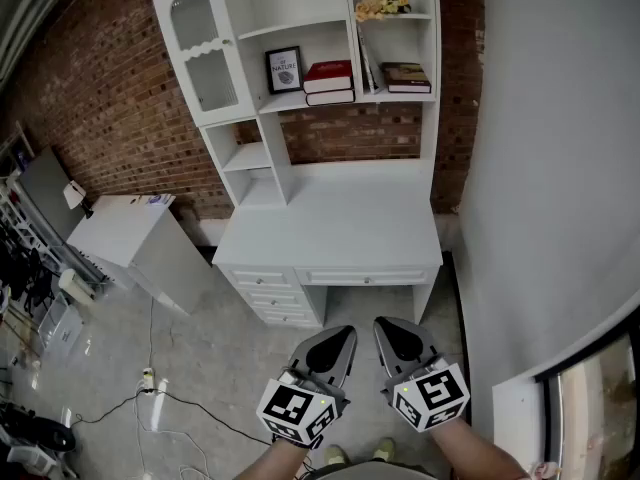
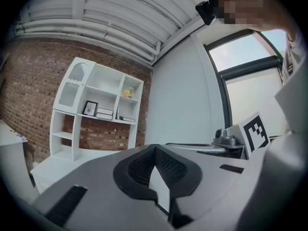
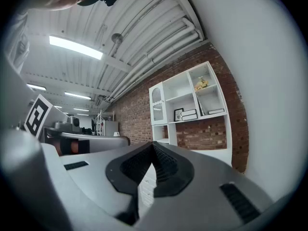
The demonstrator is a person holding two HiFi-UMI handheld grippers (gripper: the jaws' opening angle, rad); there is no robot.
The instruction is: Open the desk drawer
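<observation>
The left gripper (image 1: 343, 336) is held level with its jaws fully together and nothing between them. The right gripper (image 1: 388, 328), just beside it, is likewise closed and empty. Ahead and to the left, a stack of small drawers (image 1: 272, 295) is seen. The wide drawer (image 1: 366, 276) under the worktop (image 1: 330, 230) lies straight ahead, well apart, and is shut. The approach is judged not yet made. Next, one gripper is to be advanced, opened, and closed on the drawer front's pull.
</observation>
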